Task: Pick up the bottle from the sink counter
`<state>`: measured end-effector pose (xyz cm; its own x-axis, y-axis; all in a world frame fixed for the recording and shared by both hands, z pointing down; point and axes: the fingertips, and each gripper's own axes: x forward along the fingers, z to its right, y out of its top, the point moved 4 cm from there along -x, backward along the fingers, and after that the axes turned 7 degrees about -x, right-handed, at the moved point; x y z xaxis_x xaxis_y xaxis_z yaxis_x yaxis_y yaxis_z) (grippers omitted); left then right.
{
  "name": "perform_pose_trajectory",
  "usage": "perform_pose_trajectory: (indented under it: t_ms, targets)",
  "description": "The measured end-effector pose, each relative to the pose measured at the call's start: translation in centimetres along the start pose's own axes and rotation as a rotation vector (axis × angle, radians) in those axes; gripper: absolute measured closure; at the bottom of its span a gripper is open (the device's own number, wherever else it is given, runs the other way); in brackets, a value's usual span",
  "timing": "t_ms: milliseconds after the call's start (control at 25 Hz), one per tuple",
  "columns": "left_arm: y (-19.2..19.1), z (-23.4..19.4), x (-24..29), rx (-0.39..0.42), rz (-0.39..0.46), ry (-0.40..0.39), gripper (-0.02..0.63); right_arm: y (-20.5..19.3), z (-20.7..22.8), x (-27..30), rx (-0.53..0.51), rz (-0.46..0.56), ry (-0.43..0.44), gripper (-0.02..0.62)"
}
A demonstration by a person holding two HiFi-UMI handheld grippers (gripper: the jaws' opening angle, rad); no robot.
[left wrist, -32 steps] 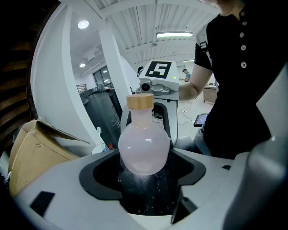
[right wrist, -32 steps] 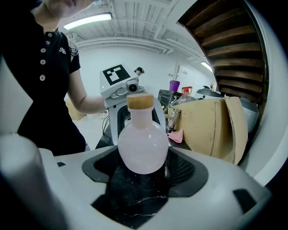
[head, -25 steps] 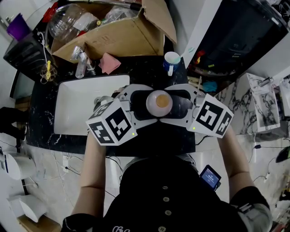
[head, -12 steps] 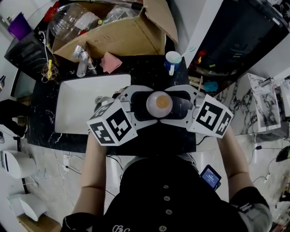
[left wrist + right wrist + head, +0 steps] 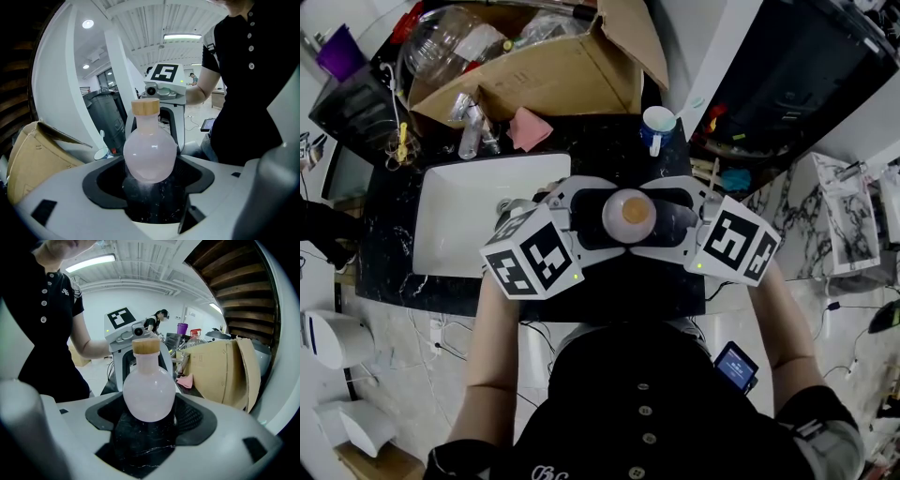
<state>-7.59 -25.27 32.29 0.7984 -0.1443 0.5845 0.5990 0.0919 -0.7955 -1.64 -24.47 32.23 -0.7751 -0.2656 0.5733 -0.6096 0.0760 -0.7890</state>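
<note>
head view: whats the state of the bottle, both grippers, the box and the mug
bottle: upright, tan stopper on, between both grippers' jaws
left gripper: jaws apart, either side of the bottle
right gripper: jaws apart, either side of the bottle
cardboard box: flaps open, clear plastic bottles inside
mug: upright on the counter

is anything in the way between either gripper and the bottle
Nothing visible. The bottle stands on the black counter inside the open jaws of both the left gripper and the right gripper, which face each other across it.
</note>
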Motion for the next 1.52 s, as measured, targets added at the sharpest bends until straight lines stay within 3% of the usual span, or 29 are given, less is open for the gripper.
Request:
perform_pose_trajectory:
  t_ms: [1520]
  targets:
    - [-1.6, -1.3, 0.0, -0.029, 0.011, -0.021, 0.262, -0.4, 1.1, 1.8, 0.020, -0.006, 0.049, 0.256]
